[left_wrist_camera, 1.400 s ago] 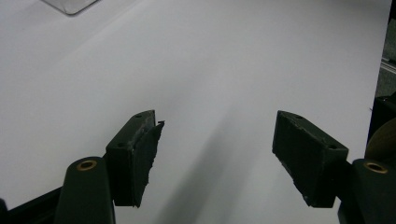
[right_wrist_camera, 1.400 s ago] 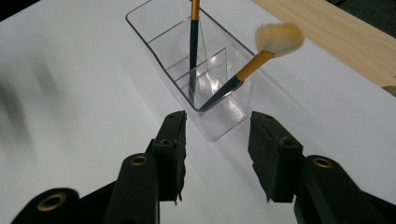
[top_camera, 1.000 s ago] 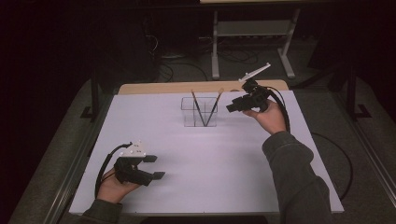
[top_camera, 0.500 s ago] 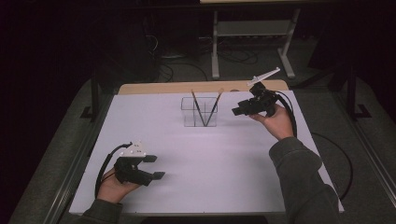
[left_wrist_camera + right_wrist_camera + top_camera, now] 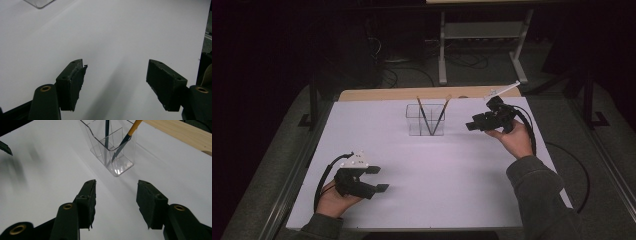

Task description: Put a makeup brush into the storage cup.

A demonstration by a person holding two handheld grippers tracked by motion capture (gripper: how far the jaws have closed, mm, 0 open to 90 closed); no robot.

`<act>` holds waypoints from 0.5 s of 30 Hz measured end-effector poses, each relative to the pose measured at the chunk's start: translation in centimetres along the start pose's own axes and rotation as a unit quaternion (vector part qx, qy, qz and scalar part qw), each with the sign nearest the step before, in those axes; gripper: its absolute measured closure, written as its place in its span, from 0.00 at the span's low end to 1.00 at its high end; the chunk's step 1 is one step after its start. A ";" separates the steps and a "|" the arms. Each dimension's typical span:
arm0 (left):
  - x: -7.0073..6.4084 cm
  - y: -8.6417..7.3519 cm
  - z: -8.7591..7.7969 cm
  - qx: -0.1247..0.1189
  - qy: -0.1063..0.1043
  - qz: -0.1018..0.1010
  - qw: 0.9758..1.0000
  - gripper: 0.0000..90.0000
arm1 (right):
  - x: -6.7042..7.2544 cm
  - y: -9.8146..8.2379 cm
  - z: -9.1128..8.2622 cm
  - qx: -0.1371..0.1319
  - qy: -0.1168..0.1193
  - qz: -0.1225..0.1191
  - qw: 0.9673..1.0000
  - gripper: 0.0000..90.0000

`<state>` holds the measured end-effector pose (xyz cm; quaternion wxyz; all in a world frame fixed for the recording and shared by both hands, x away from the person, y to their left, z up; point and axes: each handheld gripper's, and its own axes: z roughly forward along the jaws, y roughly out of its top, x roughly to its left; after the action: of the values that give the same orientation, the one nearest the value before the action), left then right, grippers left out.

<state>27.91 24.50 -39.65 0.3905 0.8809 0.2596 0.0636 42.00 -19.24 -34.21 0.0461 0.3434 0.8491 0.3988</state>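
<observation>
A clear plastic holder with divided compartments stands near the far edge of the white table, with two pencil-like sticks leaning apart inside it. The right gripper hangs just to the right of the holder, aimed at it; its jaws have just been opening and stand apart with nothing between them. Well apart at the near left, the left gripper rests low over the bare table, jaws wide and empty
</observation>
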 end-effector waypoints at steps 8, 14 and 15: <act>0.0 0.0 0.0 -0.002 0.001 -0.005 1.000 0.33 | 0.3 -1.2 -0.3 -0.005 0.001 -0.001 1.000 0.51; 0.0 0.0 0.0 -0.001 0.001 -0.005 1.000 0.33 | 0.6 -2.3 -0.5 -0.013 0.005 0.000 1.000 0.49; 0.1 0.0 -0.1 -0.002 0.002 -0.004 1.000 0.33 | 0.7 -2.5 -0.6 -0.016 0.006 0.000 1.000 0.49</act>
<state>27.93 24.59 -39.61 0.3918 0.8790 0.2641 0.0639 39.92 -20.35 -35.47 0.0463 0.3405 0.8427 0.4146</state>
